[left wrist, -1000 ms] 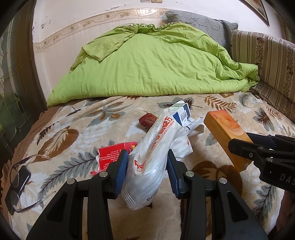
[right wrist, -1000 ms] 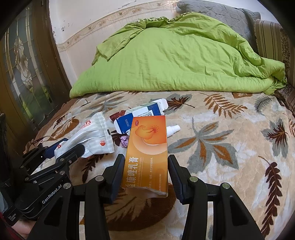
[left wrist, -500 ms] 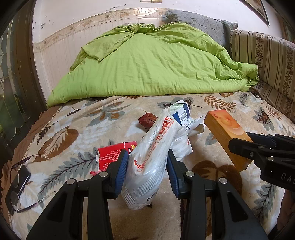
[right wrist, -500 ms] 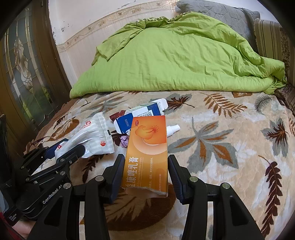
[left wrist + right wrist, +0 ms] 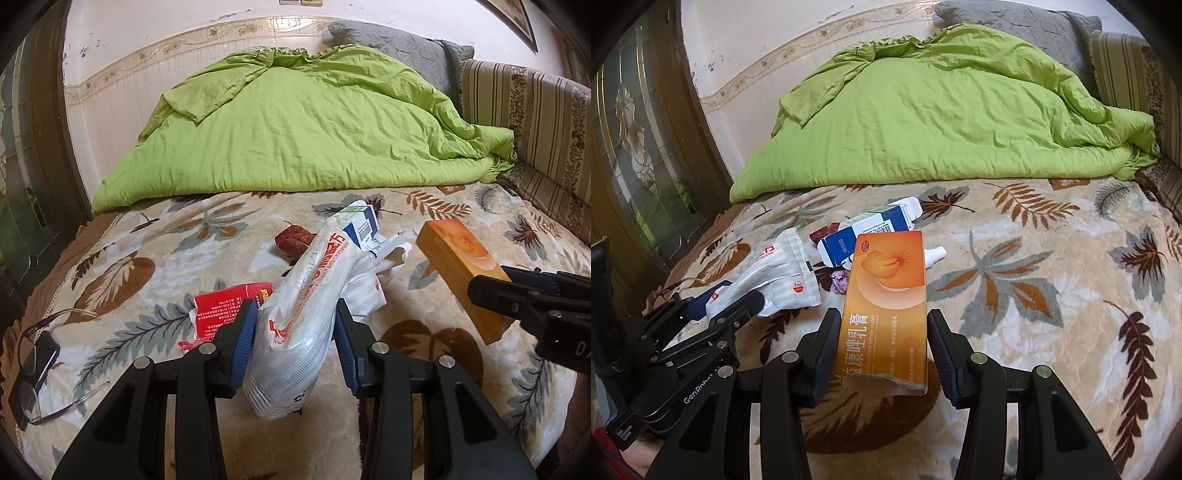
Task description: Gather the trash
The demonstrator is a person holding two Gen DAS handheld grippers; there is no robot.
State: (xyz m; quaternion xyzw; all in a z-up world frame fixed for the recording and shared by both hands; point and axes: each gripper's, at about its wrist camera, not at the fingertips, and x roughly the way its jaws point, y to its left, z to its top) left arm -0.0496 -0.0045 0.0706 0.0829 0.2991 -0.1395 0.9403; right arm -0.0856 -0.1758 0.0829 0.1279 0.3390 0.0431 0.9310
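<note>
left gripper [image 5: 293, 332]: clamped on white plastic bag [image 5: 306, 314], squeezed between jaws above bed [image 5: 147, 240] | right gripper [image 5: 884, 343]: gripping orange box [image 5: 886, 302], lower end between jaws

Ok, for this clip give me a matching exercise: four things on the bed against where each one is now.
Things:
1. white plastic bag
2. orange box
3. glasses
4. red packet

Places:
A. far left edge of the bed
B. on the blanket beside the left gripper
C. between the right gripper's fingers
D. between the left gripper's fingers

Pairs: 1-D, 2-C, 3-A, 4-B
</note>
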